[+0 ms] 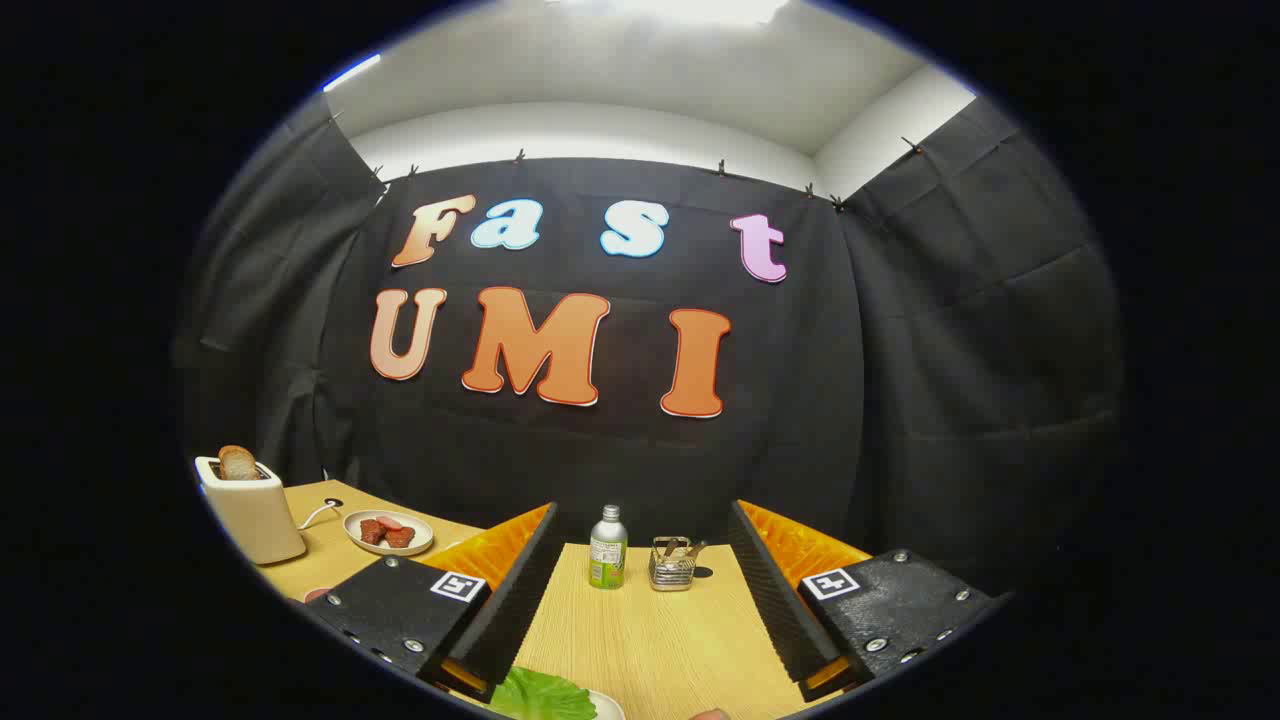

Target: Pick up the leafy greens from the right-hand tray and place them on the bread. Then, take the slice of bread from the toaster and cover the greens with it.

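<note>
My gripper stands open above the wooden table, its fingers wide apart with nothing between them. The leafy greens lie on a white tray low between the fingers, close under the near end of the left finger. Far off to the left stands a cream toaster with a slice of bread sticking up from its slot.
A white plate with red meat pieces sits to the right of the toaster. Beyond the fingers, near the back edge of the table, stand a small bottle and a small metal basket. Black cloth walls close the booth.
</note>
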The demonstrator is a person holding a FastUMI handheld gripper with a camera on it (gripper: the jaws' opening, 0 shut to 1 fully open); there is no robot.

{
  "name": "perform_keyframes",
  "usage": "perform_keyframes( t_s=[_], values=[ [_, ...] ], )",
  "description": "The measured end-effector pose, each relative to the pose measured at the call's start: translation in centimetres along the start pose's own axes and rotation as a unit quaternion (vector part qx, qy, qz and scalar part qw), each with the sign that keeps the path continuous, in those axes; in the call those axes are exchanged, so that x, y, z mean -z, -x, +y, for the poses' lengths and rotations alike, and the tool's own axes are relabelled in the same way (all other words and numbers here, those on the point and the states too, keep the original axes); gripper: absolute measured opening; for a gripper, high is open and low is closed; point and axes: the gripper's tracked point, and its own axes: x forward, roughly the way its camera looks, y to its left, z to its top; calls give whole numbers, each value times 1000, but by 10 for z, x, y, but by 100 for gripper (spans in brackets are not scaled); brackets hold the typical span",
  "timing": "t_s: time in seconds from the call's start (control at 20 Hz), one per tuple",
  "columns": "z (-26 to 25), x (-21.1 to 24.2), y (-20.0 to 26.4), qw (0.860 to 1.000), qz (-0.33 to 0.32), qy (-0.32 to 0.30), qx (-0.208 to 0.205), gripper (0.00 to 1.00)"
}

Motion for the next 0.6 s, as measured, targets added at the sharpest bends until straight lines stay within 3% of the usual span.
perform_keyframes(
  t_s=[0.6],
  values=[
    [-15, 2, 10, 1000, -1, -1, 14, 99]
  ],
)
